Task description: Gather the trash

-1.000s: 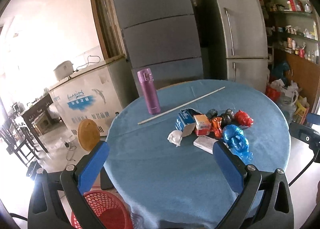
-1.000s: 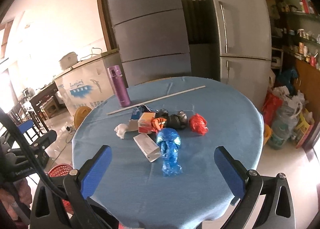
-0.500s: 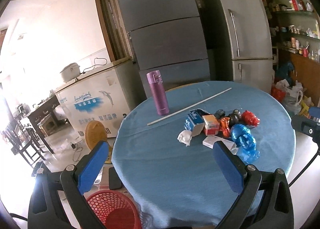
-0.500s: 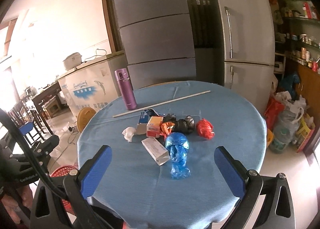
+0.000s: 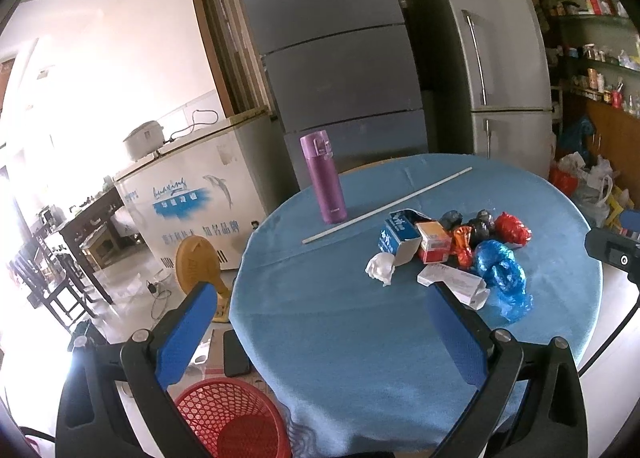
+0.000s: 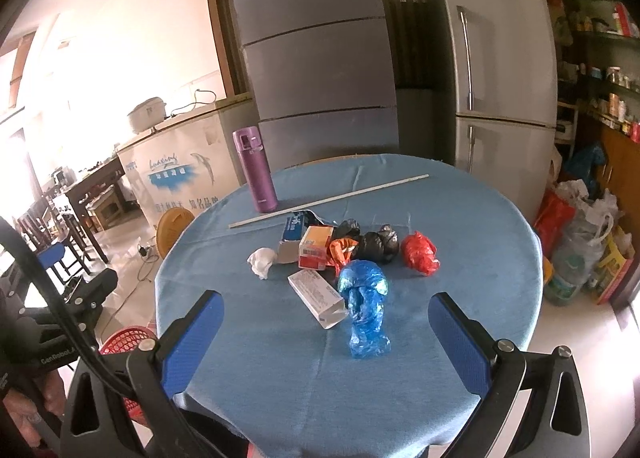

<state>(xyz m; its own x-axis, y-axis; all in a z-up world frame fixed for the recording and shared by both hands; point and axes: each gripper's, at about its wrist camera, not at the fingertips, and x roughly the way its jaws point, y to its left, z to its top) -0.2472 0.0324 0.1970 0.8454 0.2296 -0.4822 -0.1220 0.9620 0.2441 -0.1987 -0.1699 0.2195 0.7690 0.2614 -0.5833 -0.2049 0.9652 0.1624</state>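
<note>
Both grippers, left gripper [image 5: 320, 322] and right gripper [image 6: 326, 332], are hovering with jaws wide apart, holding nothing. The trash pile [image 6: 340, 254] is sitting mid-table, right of the purple flask [image 6: 258, 170] (not trash). The red basket [image 5: 228, 418] is waiting below the table edge; crinkly bags are likely slipping from a shallow pinch.

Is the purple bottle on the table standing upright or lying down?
Upright. The purple bottle stands on its base on the blue tablecloth, lid on top, beside the long white stick.
</note>
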